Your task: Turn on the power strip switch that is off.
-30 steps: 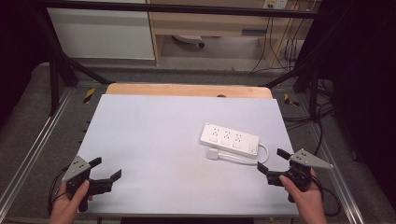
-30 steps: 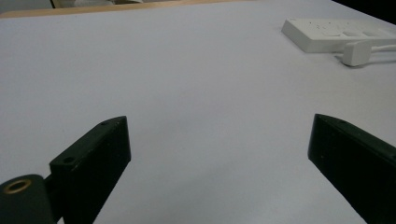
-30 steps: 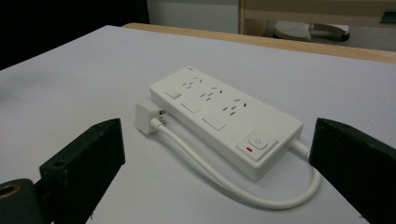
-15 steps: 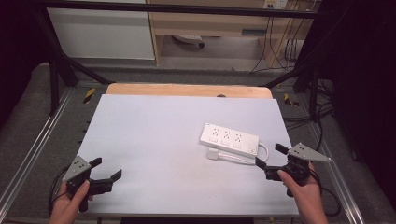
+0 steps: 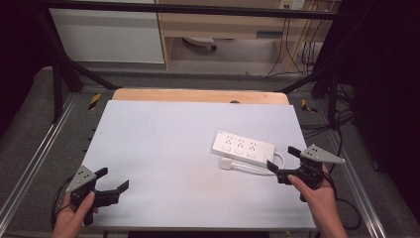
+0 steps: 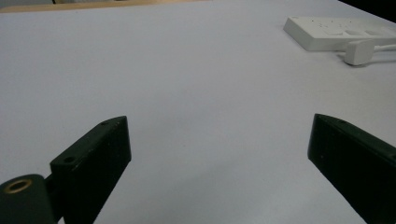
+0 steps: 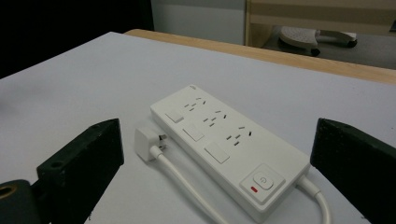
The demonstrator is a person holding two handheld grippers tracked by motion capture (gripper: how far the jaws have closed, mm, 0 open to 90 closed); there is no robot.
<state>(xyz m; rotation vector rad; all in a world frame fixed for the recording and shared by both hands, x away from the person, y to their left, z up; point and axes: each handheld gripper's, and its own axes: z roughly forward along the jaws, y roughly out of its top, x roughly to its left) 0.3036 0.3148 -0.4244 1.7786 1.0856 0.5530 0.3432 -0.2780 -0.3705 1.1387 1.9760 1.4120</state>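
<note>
While both jaws gape empty, the right gripper (image 5: 283,164) nears the power strip (image 5: 243,147) at centre right; its plug (image 7: 145,143) lies alongside. Grasping likely comes next. The left gripper (image 5: 115,179) waits lower left.

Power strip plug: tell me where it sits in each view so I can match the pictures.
High view: the white plug lies right of centre, just in front of the power strip.
Left gripper view: plug at the upper right, before the strip.
Right gripper view: plug left of centre, beside the strip.
Shared landmark: the power strip.
</note>
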